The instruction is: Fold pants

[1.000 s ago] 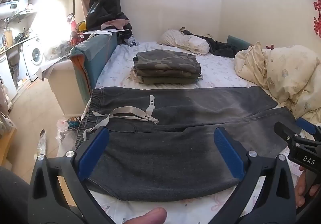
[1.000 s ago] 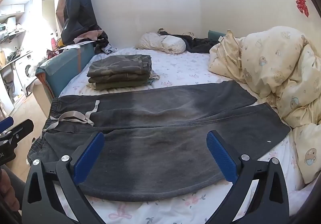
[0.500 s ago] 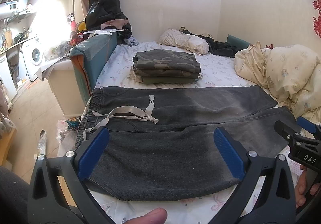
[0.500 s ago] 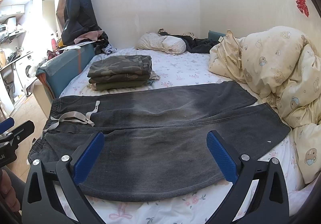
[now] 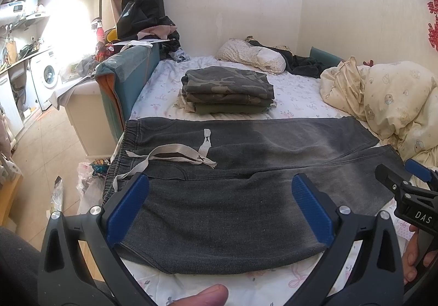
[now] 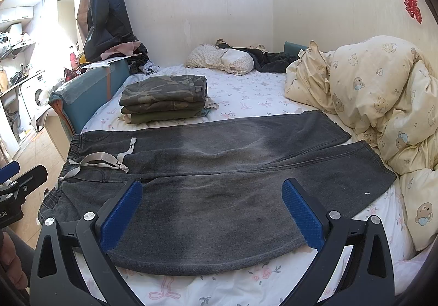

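Dark grey pants lie flat across the bed, waistband at the left, legs to the right; they also show in the right wrist view. A light grey drawstring lies on the waist area. My left gripper is open and empty, hovering above the near edge of the pants. My right gripper is open and empty above the near leg. Each gripper shows at the edge of the other's view: the right gripper in the left wrist view, the left gripper in the right wrist view.
A stack of folded camouflage clothes sits behind the pants on the floral sheet. A cream duvet is piled at the right. A pillow lies at the wall. A teal bed end and the floor are at the left.
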Available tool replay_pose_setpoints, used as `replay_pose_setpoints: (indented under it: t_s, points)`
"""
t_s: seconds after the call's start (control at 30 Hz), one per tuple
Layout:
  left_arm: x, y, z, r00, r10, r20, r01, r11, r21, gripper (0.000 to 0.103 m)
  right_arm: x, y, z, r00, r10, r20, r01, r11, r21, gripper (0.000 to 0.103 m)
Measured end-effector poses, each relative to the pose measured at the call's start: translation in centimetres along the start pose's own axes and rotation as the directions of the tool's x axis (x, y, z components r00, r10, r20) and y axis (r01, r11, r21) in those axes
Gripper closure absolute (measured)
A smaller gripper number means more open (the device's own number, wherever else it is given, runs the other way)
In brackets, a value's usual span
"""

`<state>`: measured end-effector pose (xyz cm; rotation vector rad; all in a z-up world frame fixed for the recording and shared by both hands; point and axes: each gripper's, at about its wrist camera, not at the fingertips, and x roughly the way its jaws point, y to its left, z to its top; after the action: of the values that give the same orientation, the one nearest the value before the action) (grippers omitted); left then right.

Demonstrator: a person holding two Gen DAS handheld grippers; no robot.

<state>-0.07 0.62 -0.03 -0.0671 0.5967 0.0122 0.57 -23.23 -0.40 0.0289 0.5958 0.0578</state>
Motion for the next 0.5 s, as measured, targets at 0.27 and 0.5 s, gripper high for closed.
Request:
replay_pose_setpoints:
  t_s: [0.27, 0.5]
  points:
    - [0.06, 0.00, -0.02, 1.000, -0.001, -0.001, 0.001, 1.000, 0.000, 0.001, -0.02, 0.01, -0.03, 1.000, 0.000, -0.001, 0.000, 1.000, 0.001, 0.000]
    - [0.13, -0.01, -0.03, 1.000, -0.002, -0.002, 0.002, 1.000, 0.000, 0.001, -0.09, 0.01, -0.10, 1.000, 0.000, -0.002, 0.000, 1.000, 0.003, 0.000]
